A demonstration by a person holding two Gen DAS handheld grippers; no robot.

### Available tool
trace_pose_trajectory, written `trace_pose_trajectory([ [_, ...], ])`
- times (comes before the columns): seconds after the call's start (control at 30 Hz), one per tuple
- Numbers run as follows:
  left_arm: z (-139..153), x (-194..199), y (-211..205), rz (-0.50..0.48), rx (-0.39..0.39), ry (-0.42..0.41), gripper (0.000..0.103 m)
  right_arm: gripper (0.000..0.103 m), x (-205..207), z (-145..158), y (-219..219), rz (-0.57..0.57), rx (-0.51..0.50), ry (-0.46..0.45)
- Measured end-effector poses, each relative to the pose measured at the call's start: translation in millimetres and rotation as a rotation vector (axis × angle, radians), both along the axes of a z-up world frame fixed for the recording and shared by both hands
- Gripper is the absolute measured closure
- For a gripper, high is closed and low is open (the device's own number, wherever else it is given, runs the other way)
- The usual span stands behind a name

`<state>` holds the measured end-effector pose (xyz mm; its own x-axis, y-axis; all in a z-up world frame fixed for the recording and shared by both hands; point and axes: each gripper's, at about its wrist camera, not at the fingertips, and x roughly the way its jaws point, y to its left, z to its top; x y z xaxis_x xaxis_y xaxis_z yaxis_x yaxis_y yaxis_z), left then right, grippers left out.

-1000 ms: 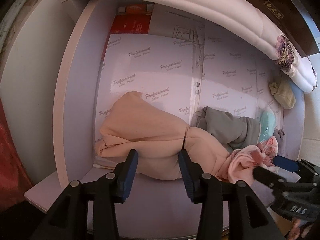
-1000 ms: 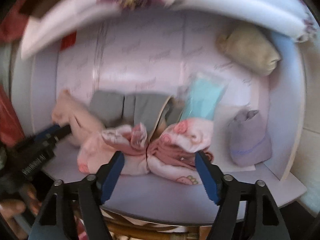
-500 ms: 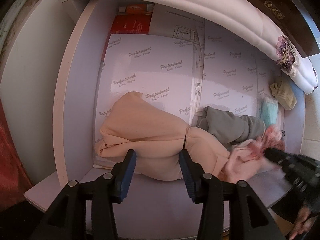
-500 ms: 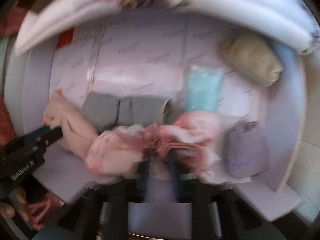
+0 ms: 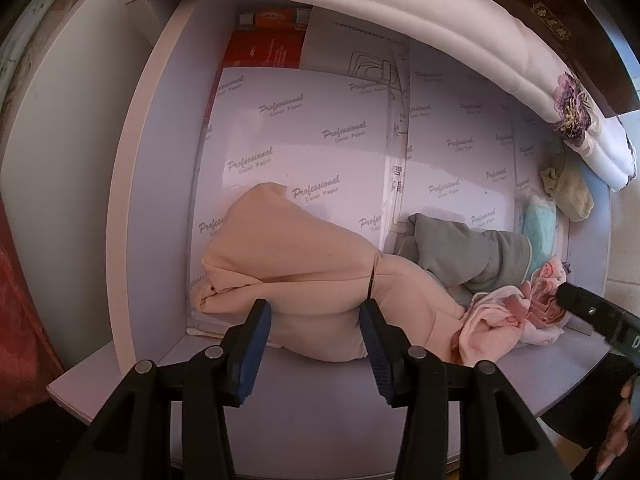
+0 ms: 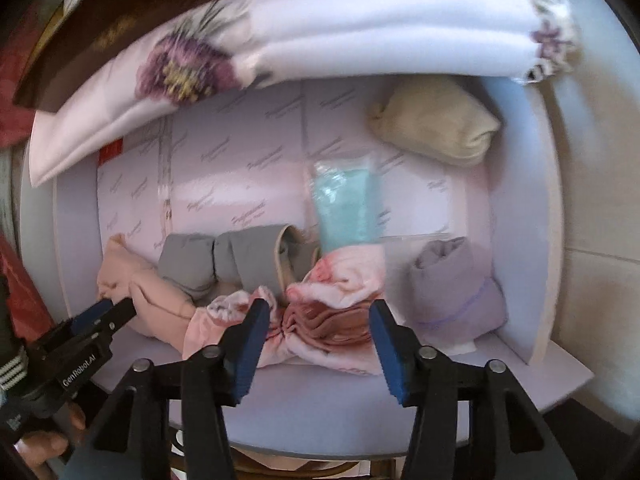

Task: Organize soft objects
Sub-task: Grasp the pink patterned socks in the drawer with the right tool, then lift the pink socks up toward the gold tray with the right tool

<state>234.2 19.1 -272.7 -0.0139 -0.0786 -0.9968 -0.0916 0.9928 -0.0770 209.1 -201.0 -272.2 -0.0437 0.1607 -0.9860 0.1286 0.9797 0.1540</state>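
— Soft clothes sit low in the frame: peach bundle [image 5: 304,276] left, grey roll [image 5: 460,256] middle, pink sock bundle [image 6: 336,312] right.
— Left tool [image 5: 316,340]?
— Its jaws are apart, just before the peach bundle, not squeezing it.
— Right tool [image 6: 316,344]?
— Opening, with the pink sock bundle between its jaws, not pinched.

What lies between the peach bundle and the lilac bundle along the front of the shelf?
The pink patterned bundle lies between the peach bundle and the lilac bundle, seen in the right wrist view.
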Motion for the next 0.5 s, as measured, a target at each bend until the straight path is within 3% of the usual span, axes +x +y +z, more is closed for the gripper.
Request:
trace_pose_trajectory([
  [0.1,0,0,-1,-0.002,0.003,-0.001,0.056,0.031,5,4,-7,-0.007,-0.026,0.004],
  [0.33,-1,-1,-1,-0.002,0.004,-0.003,0.055,0.027,-4,-28,-17,-0.021,0.005,0.078],
  [0.5,-1,-1,-2,-0.008,0.011,-0.008,0.055,0.082,-6,-32,0,0.099,-0.053,0.075],
])
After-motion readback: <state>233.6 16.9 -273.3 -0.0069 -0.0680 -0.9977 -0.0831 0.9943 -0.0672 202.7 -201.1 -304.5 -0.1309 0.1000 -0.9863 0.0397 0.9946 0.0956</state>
